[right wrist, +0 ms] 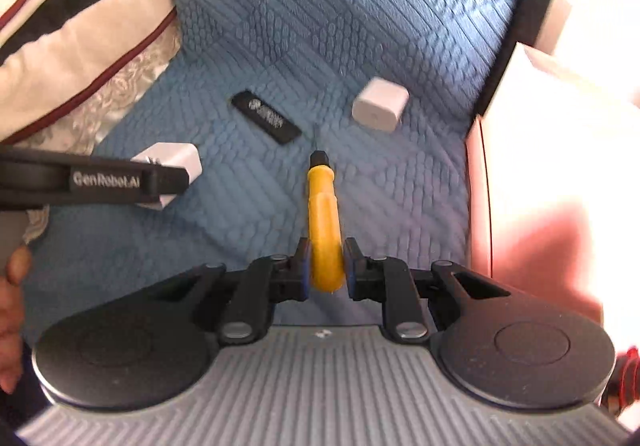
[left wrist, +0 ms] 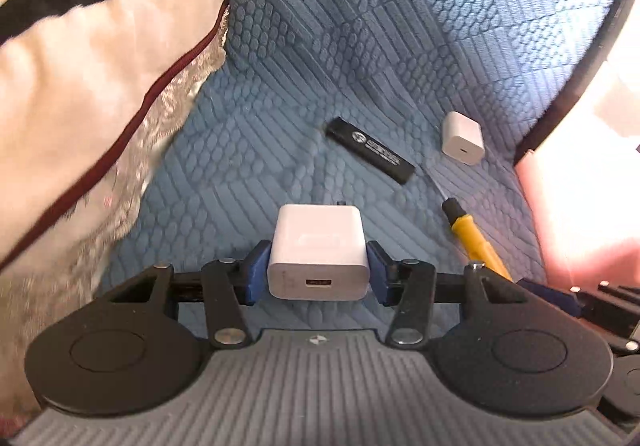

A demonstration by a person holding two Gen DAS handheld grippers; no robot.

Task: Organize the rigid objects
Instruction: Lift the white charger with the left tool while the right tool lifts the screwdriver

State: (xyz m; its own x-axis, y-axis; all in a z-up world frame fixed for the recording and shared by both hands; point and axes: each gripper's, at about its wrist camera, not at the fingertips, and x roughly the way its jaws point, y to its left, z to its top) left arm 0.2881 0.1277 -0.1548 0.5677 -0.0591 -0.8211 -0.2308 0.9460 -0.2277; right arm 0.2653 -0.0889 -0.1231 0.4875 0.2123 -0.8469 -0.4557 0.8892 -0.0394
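Centrally, between the blue pads of the left gripper (left wrist: 319,272): a white USB charger block (left wrist: 318,252), pinched on both sides, port facing the camera, lifted clear of the blue quilted seat cover (left wrist: 360,26). Likewise clamped, in the right gripper (right wrist: 326,266), jaws pressed tight on its butt end: a yellow-handled screwdriver (right wrist: 324,214), black collar and thin shaft pointing away toward the seat back. Lying loose on the cover beyond both: a black flat stick with a white logo (left wrist: 370,150), and just right of it, apart, a smaller white charger cube (left wrist: 463,138). Seen again from the right wrist view, the same stick and cube, blurred, on either side of the screwdriver tip. To the left, leaning on the seat: a cream cushion with maroon piping (left wrist: 80,86). At the right edge, a pink surface (left wrist: 580,226), washed out by glare.
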